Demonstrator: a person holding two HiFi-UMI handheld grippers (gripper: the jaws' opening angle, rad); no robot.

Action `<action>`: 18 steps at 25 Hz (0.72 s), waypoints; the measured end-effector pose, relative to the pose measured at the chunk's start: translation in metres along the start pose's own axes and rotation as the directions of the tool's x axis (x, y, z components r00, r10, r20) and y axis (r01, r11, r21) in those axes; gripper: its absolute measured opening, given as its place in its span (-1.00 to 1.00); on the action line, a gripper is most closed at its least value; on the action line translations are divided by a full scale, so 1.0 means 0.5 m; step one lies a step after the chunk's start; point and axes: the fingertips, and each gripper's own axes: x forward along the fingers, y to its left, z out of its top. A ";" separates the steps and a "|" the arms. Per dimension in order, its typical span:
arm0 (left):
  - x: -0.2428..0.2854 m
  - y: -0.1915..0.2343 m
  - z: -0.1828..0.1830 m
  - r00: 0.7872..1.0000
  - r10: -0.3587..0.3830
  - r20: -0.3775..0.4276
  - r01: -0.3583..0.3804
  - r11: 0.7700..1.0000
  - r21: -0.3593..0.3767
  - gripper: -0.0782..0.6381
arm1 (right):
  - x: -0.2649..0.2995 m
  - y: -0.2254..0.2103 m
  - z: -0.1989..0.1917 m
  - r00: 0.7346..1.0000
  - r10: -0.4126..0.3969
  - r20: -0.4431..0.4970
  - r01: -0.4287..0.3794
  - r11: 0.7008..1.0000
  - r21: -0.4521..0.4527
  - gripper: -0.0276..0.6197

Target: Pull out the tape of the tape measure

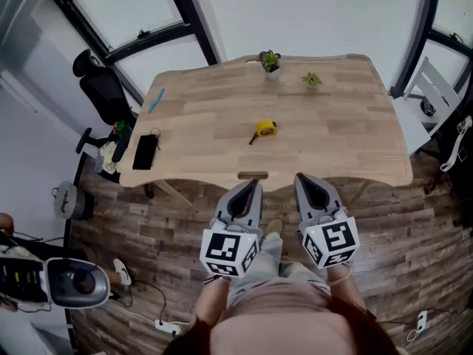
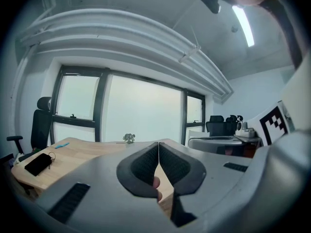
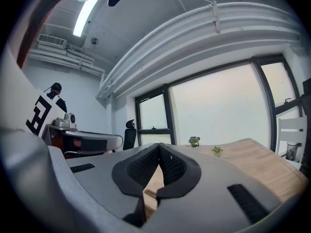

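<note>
the left gripper (image 1: 253, 184) and right gripper (image 1: 301, 177) hang side by side just short of the table's (image 1: 347, 146) near edge, each with its jaws pressed together on nothing. the yellow tape measure (image 1: 266, 129) lies near the table's middle, well apart from both grippers. a phone (image 1: 145, 151) lies by the left edge.
</note>
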 end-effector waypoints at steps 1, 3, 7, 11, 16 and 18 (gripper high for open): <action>0.011 0.006 -0.002 1.000 -0.005 -0.004 0.005 1.000 0.000 -0.78 | 0.011 -0.006 -0.004 1.000 -0.005 -0.007 0.005 1.000 0.002 -0.92; 0.038 0.022 -0.003 1.000 -0.015 -0.007 0.015 1.000 0.000 -0.78 | 0.038 -0.018 -0.009 1.000 -0.013 -0.019 0.014 1.000 0.004 -0.92; 0.091 0.065 -0.005 0.999 -0.029 -0.021 0.030 1.000 0.003 -0.78 | 0.098 -0.040 -0.010 0.999 -0.020 -0.030 0.021 1.000 0.014 -0.92; 0.137 0.116 -0.015 0.999 -0.041 -0.033 0.041 0.999 -0.011 -0.78 | 0.161 -0.054 -0.022 0.998 -0.030 -0.052 0.031 0.999 0.014 -0.92; 0.194 0.168 -0.040 0.993 -0.100 -0.061 0.099 0.995 -0.016 -0.77 | 0.239 -0.064 -0.026 0.998 -0.028 -0.063 0.028 1.000 -0.004 -0.92; 0.215 0.184 -0.048 0.991 -0.120 -0.066 0.119 0.993 -0.022 -0.77 | 0.266 -0.073 -0.022 0.997 -0.034 -0.063 0.033 0.999 -0.011 -0.91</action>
